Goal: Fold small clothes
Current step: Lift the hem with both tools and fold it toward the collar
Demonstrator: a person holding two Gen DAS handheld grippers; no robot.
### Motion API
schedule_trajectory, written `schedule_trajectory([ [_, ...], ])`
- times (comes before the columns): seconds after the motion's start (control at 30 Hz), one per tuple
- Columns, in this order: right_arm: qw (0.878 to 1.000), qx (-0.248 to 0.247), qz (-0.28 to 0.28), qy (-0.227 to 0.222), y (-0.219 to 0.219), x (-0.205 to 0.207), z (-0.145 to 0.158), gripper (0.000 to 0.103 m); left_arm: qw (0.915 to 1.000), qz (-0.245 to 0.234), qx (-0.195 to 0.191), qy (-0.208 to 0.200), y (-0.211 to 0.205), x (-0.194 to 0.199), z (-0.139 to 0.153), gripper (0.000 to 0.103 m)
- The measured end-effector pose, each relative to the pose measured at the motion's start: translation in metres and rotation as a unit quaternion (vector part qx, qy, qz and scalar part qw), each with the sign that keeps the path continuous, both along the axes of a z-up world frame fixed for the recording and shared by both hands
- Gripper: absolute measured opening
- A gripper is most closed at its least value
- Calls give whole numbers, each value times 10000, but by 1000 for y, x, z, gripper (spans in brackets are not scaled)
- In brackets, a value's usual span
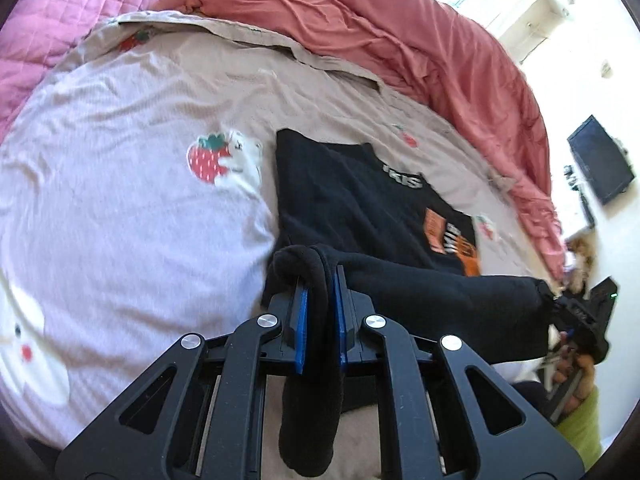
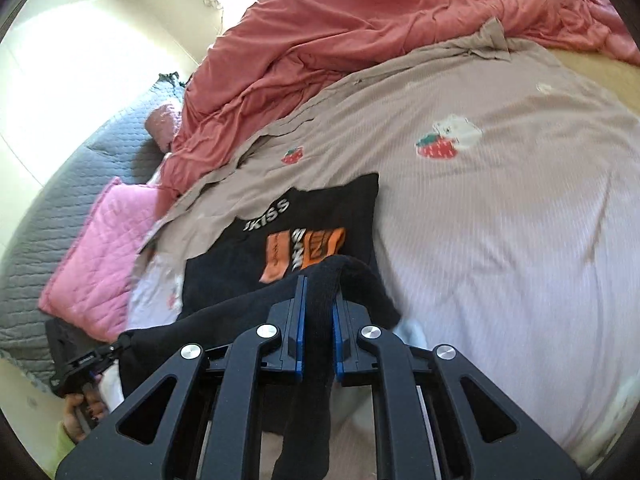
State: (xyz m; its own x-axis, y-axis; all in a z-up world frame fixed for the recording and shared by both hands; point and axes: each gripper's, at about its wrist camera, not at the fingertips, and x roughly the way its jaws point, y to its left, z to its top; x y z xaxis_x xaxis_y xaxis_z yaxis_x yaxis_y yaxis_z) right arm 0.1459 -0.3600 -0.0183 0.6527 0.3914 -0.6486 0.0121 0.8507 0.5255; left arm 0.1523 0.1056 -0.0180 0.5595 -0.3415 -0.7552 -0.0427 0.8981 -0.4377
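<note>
Between each hand-held gripper's pinching pads, black shirt hem, stretched taut.

Home bedroom, bed, red duvet, pink pillow

The left gripper points forward and steeply downward, its two blue-padded fingers drawn close together and pinched on a thick fold of the black garment, which loops over the fingertips and hangs down between the black linkage arms. The right gripper is angled downward as well, its fingers likewise clamped on a fold of that garment. In each wrist view the other gripper shows at the frame edge, gripped from below by a hand with a green sleeve at the wrist; the stretch of cloth spans between the two grippers.
</note>
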Motion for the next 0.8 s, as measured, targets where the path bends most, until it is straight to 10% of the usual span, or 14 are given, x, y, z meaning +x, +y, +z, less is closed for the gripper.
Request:
schedule_trajectory([
  [0.17, 9994, -253, -87, 217, 5, 35, -30, 13, 9992, 220, 183, 278, -4, 33, -27, 9],
  [0.27, 9992, -259, -117, 287, 1, 37, -50, 35, 9983, 329, 252, 399, -5, 38, -41, 14],
  [0.43, 9977, 502, -434, 124, -32, 27, -50, 62, 9981, 548, 237, 157, -2, 19, -31, 42],
  [0.57, 9976, 572, -319, 245, -32, 18, -46, 62, 9979, 644, 80, -8, 0, -6, -18, 50],
  [0.8, 9945, -562, 424, 769, 22, -6, -47, 71, 9986, 284, 267, 370, -14, -31, -34, 65],
])
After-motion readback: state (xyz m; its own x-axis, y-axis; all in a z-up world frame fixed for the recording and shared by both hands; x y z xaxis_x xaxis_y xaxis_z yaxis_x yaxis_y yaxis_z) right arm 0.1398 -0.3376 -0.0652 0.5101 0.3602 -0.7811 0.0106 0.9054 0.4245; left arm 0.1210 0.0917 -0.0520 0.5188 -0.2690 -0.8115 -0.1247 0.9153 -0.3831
